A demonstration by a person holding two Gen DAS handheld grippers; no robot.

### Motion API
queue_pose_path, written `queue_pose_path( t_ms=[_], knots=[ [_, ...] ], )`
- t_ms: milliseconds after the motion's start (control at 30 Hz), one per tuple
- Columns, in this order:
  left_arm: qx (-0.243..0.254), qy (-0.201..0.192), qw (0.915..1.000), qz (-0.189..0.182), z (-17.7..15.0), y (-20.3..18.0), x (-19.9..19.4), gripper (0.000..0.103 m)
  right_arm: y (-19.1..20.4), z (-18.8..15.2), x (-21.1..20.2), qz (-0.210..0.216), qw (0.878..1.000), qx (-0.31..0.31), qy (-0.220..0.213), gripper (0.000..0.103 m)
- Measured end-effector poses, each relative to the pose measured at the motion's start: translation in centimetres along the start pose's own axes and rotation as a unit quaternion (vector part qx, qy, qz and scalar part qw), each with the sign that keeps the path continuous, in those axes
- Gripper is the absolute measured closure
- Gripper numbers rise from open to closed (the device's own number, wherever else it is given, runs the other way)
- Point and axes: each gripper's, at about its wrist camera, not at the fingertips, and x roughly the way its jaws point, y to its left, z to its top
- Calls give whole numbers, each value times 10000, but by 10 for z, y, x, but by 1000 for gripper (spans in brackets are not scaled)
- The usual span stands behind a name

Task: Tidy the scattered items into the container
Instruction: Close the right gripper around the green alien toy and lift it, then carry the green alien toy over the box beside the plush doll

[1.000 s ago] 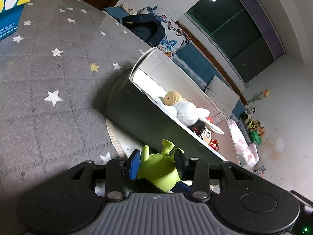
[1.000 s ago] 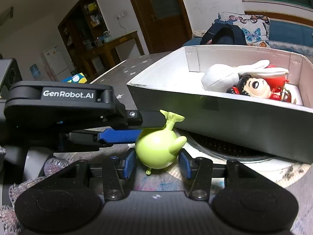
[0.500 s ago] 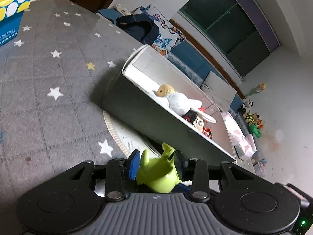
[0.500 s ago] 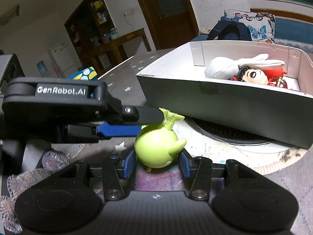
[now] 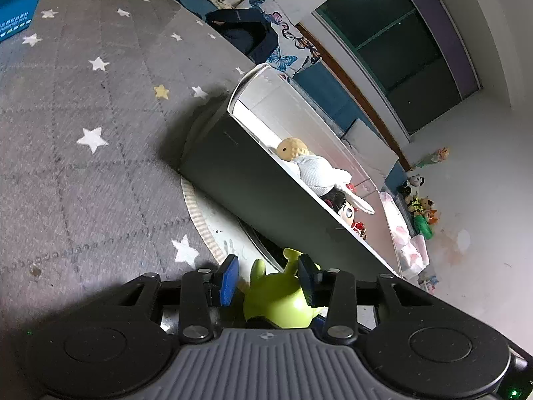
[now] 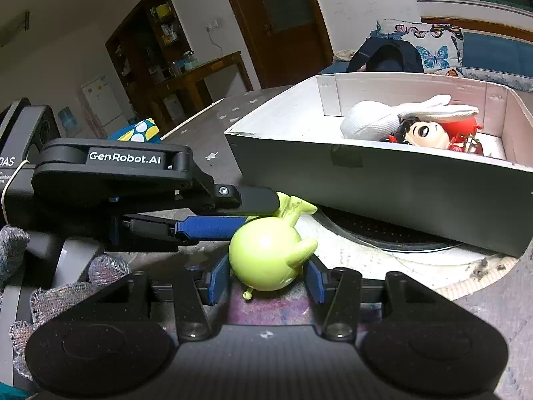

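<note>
A green round alien toy (image 6: pixel 266 255) (image 5: pixel 283 300) sits between both pairs of fingers. My right gripper (image 6: pixel 265 283) is shut on its round body. My left gripper (image 5: pixel 266 281) stands around its upper part, and in the left wrist view a gap shows between the left pad (image 5: pixel 228 281) and the toy. In the right wrist view the left gripper's fingers (image 6: pixel 213 226) reach in from the left. The white box (image 6: pixel 366 180) (image 5: pixel 253 180) lies just beyond, holding a white rabbit plush (image 6: pixel 383 120) (image 5: pixel 316 170) and a red-dressed doll (image 6: pixel 433 133) (image 5: pixel 344 208).
The box rests on a round white mat (image 6: pixel 383 260) (image 5: pixel 206 220) on the grey star-patterned cloth (image 5: pixel 83 116). A blue and yellow carton (image 5: pixel 16 3) stands at the far left corner. A dark bag (image 6: pixel 383 60) and butterfly cushion (image 6: pixel 429 46) lie behind the box.
Both grippers with the green toy have pulled back a little from the box. The left gripper's fingers have opened slightly around the toy.
</note>
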Motion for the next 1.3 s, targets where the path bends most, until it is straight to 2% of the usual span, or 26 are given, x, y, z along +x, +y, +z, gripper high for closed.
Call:
queue_pose_path(
  t_ms=[167, 333, 533, 733, 1000, 1300],
  knots=[
    [-160, 25, 9998, -82, -3, 0, -2, 62, 1, 2, -1, 0, 10000, -30, 34, 54],
    [57, -111, 9999, -106, -3, -18, -11, 64, 6, 9, -11, -6, 9999, -155, -51, 54],
    [387, -369, 9981, -295, 14, -47, -22, 64, 8, 33, -32, -51, 9988, -306, -367, 54],
    [559, -476, 9966, -372, 41, -71, -11, 64, 0, 68, -33, -155, 9974, -484, -509, 54],
    [603, -392, 9971, -234, 71, -78, 25, 65, -26, 103, -8, -209, 9984, -411, -319, 54],
    [497, -240, 9984, -72, 85, -67, 55, 65, -54, 118, 24, -103, 9996, -254, 91, 54]
  ],
)
